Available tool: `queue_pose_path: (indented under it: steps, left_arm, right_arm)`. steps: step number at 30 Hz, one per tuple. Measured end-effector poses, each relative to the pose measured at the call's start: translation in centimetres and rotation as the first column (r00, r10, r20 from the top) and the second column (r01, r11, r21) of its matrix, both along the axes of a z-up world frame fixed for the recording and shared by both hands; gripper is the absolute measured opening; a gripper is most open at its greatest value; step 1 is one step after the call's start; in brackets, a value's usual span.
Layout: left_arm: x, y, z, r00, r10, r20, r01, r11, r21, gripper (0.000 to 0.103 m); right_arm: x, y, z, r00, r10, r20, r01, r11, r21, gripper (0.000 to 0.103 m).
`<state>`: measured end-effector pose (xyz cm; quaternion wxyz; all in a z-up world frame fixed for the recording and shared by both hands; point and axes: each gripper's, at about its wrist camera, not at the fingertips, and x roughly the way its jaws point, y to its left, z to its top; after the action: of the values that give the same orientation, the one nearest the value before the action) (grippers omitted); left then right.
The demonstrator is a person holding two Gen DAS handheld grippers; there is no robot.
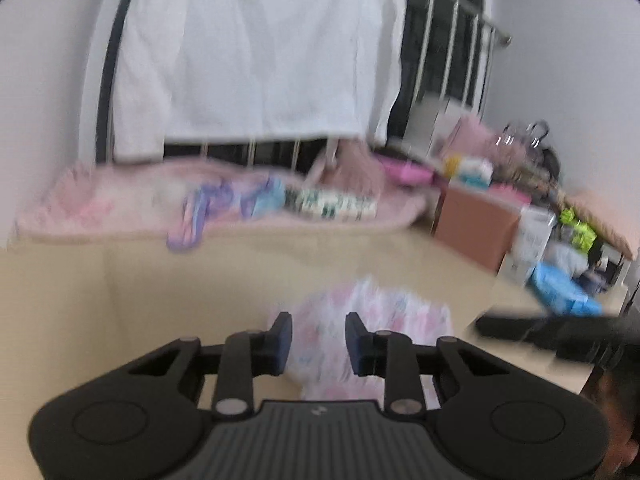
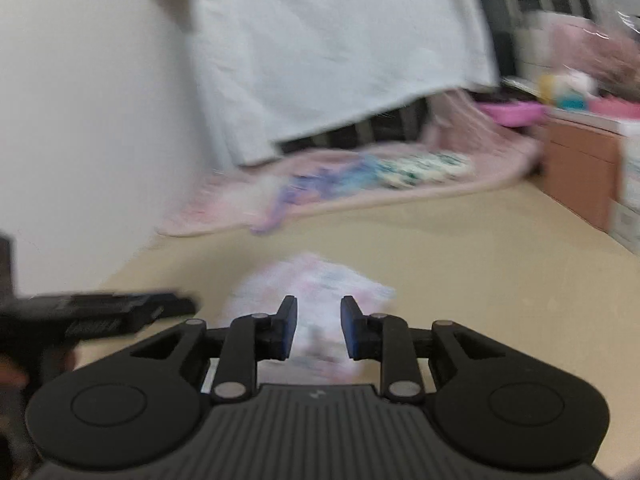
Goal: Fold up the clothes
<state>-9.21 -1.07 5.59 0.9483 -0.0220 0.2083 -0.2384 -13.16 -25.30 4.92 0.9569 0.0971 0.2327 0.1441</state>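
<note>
On the desk (image 2: 480, 248) a pink-printed garment (image 2: 312, 280) lies bunched; left hand-held gripper (image 1: 316, 340) and right hand-held gripper (image 2: 319, 326) hover parted, empty; pinch edges squarely, judging loosely through blur.

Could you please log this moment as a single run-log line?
left gripper: open, empty | right gripper: open, empty | pink patterned garment: bunched on beige surface, ahead of both | frames blurred

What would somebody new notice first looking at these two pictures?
Probably the small pink-and-white patterned garment lying bunched on the beige surface, just beyond the open left gripper and the open right gripper. Next, the big white sheet hanging at the back, with a pink blanket spread below it and clutter piled to the right.
</note>
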Motion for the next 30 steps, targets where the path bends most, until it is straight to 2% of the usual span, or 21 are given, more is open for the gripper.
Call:
queue_pose_path:
  steps: [2, 3, 5, 7, 13, 16, 18, 19, 20, 21, 22, 23, 24, 26, 29, 30]
  left_arm:
    - [-0.3, -0.9, -0.7, 1.000, -0.017, -0.022, 0.017, 1.000, 0.013, 0.026]
    - [-0.4, -1.4, -1.5, 0.999, -0.022, -0.042, 0.024, 0.999, 0.044, 0.027]
    - [-0.4, -2.3, -3.3, 0.996, -0.024, -0.088, 0.033, 0.994, 0.102, 0.025]
    - [-0.2, -2.6, -5.0, 0.989, -0.009, -0.147, 0.027, 0.992, 0.121, 0.024]
    - [-1.2, -2.7, -4.7, 0.984, 0.018, -0.179, 0.005, 0.992, 0.125, 0.024]
    - [-2.6, -3.3, -4.4, 0.987, -0.002, -0.161, 0.027, 0.988, 0.153, 0.024]
    - [-2.6, -2.4, -3.7, 0.988, -0.022, -0.155, 0.042, 0.991, 0.124, 0.026]
    - [-2.3, -1.7, -3.2, 0.989, -0.024, -0.148, 0.040, 0.994, 0.106, 0.026]
    - [-2.0, -1.1, -2.7, 0.990, -0.025, -0.137, 0.039, 0.994, 0.103, 0.028]
    - [-1.7, -0.4, -2.2, 0.992, -0.022, -0.121, 0.036, 0.993, 0.111, 0.032]
    - [-1.3, 0.0, -1.7, 0.994, -0.015, -0.108, 0.029, 0.992, 0.125, 0.035]
    - [-0.9, 0.2, -1.4, 0.995, -0.004, -0.102, 0.018, 0.990, 0.138, 0.042]
    - [-0.5, 0.4, -1.0, 0.995, 0.008, -0.096, 0.007, 0.988, 0.152, 0.047]
    - [-0.1, 0.5, -0.6, 0.996, 0.009, -0.092, 0.005, 0.988, 0.155, 0.047]
    - [-0.3, 0.5, -0.4, 0.996, -0.048, -0.078, 0.057, 0.991, 0.120, 0.048]
    - [-0.5, 0.5, -0.3, 0.995, -0.070, -0.071, 0.078, 0.990, 0.115, 0.051]
  right_arm:
    - [0.7, 1.3, -0.9, 0.999, 0.032, -0.036, -0.032, 0.999, -0.006, 0.022]
    - [0.8, 1.6, -1.7, 0.999, 0.034, -0.037, -0.035, 0.999, -0.018, 0.022]
    - [0.7, 2.3, -3.6, 0.999, 0.033, -0.032, -0.034, 0.998, -0.046, 0.021]
    - [0.5, 2.7, -5.0, 0.999, 0.036, -0.006, -0.036, 0.997, -0.074, 0.021]
    - [0.8, 1.7, -4.9, 0.994, 0.113, -0.008, -0.114, 0.989, -0.090, 0.020]
    - [0.1, 0.5, -3.7, 0.978, 0.207, 0.025, -0.203, 0.972, -0.114, 0.021]
    - [-0.4, -0.3, -2.9, 0.962, 0.271, 0.047, -0.262, 0.956, -0.133, 0.025]
    - [-0.6, -0.8, -2.5, 0.952, 0.302, 0.057, -0.292, 0.946, -0.143, 0.030]
    - [-0.9, -1.2, -2.1, 0.940, 0.333, 0.067, -0.320, 0.935, -0.153, 0.045]
    - [-1.8, -1.2, -1.3, 0.916, 0.388, 0.098, -0.368, 0.913, -0.179, 0.055]
    - [-2.6, -1.1, -0.6, 0.890, 0.443, 0.109, -0.416, 0.886, -0.206, 0.074]
    - [-3.0, -0.9, 0.0, 0.860, 0.501, 0.095, -0.470, 0.851, -0.234, 0.084]
    - [-3.3, -0.4, 0.3, 0.822, 0.566, 0.065, -0.532, 0.803, -0.267, 0.085]
    - [-3.4, 1.0, 0.0, 0.769, 0.640, 0.004, -0.597, 0.719, -0.357, 0.084]
    - [-2.3, 2.1, -1.1, 0.748, 0.663, -0.035, -0.611, 0.667, -0.426, 0.083]
    - [-1.8, 2.2, -1.5, 0.738, 0.672, -0.055, -0.627, 0.654, -0.424, 0.083]
